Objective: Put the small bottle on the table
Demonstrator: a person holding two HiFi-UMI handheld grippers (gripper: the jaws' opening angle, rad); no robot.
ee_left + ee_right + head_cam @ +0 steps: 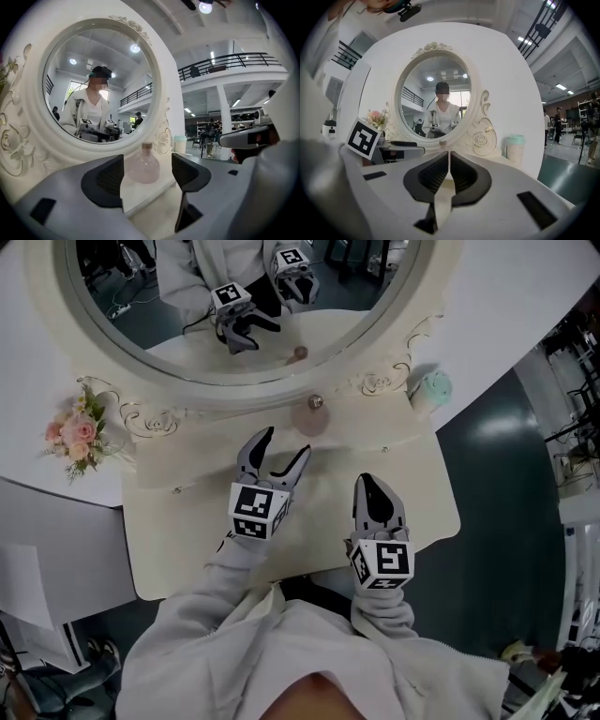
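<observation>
A small pink glass bottle (pixel 310 417) with a cork stopper stands upright on the raised ledge of the cream dressing table (pixel 187 549), just under the oval mirror. My left gripper (pixel 281 450) is open, a short way in front of the bottle (pixel 143 165), which shows between its jaws but apart from them. My right gripper (pixel 376 491) hovers over the tabletop to the right, shut with nothing in it (pixel 449 161).
The oval mirror (pixel 244 324) with a carved white frame rises behind the ledge. A pink flower bouquet (pixel 77 432) stands at the left. A mint-lidded cup (pixel 429 390) sits at the right end of the ledge. The table's front edge lies near my body.
</observation>
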